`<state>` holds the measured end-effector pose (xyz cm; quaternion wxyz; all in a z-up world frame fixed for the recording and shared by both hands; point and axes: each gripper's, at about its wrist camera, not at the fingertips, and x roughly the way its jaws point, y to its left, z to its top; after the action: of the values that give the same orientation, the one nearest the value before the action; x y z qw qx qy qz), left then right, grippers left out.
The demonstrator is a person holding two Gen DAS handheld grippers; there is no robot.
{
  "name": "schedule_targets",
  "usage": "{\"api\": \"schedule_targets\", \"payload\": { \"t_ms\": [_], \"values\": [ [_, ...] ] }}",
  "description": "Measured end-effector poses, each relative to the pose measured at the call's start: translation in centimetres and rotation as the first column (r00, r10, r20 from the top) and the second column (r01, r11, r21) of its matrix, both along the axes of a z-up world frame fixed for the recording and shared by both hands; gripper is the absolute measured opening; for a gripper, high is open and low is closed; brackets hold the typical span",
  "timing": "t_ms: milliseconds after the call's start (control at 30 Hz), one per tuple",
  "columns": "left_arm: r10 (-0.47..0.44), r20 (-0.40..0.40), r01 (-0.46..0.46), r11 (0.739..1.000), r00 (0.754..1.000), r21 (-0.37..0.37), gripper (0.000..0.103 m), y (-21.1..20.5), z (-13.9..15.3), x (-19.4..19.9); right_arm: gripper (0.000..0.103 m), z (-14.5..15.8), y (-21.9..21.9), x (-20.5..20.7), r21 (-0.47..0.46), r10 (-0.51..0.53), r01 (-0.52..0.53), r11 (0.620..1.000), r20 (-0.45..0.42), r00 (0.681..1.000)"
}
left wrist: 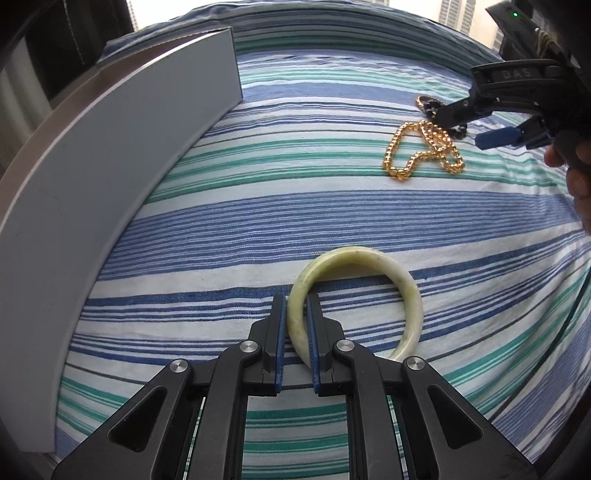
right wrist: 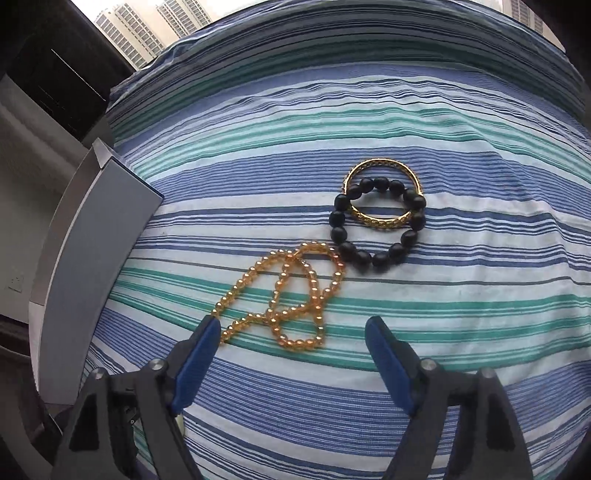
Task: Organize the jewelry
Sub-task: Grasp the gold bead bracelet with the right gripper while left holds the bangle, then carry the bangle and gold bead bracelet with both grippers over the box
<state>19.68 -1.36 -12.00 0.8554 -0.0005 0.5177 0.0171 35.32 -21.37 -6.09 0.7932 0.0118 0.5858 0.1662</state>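
The left gripper [left wrist: 296, 314] is closed on the rim of a pale green jade bangle [left wrist: 354, 299], which is held by a thin section only, near the near edge of the striped bedspread [left wrist: 258, 214]. A slip is judged possible: the stone is smooth and curved, the pads narrow, and a twist could rotate it out of the grip. The right gripper [right wrist: 291, 332] is spread wide and empty above an amber bead strand [right wrist: 284, 295], tangled in loops; snagging or lifting by a single loop is the likely fault. A black bead bracelet [right wrist: 376, 225] is overlapped with a gold bangle [right wrist: 380, 195], so both may be dragged together. The fabric is soft and wrinkled. A grey box [left wrist: 110, 184] is set at the left edge. Tower blocks [right wrist: 147, 26] are seen through a window beyond the far edge
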Motion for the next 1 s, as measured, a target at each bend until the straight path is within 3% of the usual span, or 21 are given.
{"api": "schedule_targets", "payload": {
  "t_ms": [133, 167, 200, 233, 300, 467, 667, 1000],
  "values": [
    [0.003, -0.004, -0.003, 1.000, 1.000, -0.018, 0.010, 0.2, 0.0, 0.1, 0.077, -2.3, 2.7, 1.1, -0.104, -0.012, 0.011, 0.995, -0.011, 1.000],
    [0.006, -0.007, -0.007, 1.000, 1.000, -0.029, 0.009, 0.3, 0.0, 0.2, 0.063, -2.8, 2.9, 1.2, -0.124, -0.021, 0.020, 0.992, -0.009, 1.000],
    [0.011, -0.009, -0.012, 0.999, 1.000, -0.045, 0.009, 0.5, 0.0, 0.2, 0.028, -2.6, 3.1, 0.9, -0.159, -0.020, 0.026, 0.987, 0.039, 0.999],
    [0.015, -0.013, -0.015, 0.998, 1.000, -0.064, 0.009, 0.8, 0.0, 0.3, 0.015, -2.5, 3.2, 0.8, -0.177, -0.016, 0.026, 0.984, 0.054, 0.998],
    [0.014, -0.022, -0.016, 0.994, 1.000, -0.108, 0.008, 1.5, 0.1, 0.3, 0.007, -2.0, 2.4, 0.3, -0.111, -0.039, 0.045, 0.993, 0.054, 0.998],
    [0.036, -0.030, -0.040, 0.985, 0.999, -0.166, 0.008, 3.3, 0.7, -0.8, 0.008, 2.5, 0.7, -3.5, 0.033, -0.032, 0.028, 0.999, 0.120, 0.992],
    [0.047, 0.018, -0.042, 0.979, 0.999, -0.199, 0.008, 5.0, 4.1, -3.3, 0.008, 8.7, -0.9, -9.3, 0.158, -0.010, -0.028, 0.987, 0.235, 0.972],
    [0.059, 0.036, -0.053, 0.986, 0.998, -0.159, 0.008, 8.3, 10.8, -6.6, 0.008, 17.7, 0.9, -13.9, 0.221, 0.039, -0.145, 0.964, 0.422, 0.906]
  ]
}}
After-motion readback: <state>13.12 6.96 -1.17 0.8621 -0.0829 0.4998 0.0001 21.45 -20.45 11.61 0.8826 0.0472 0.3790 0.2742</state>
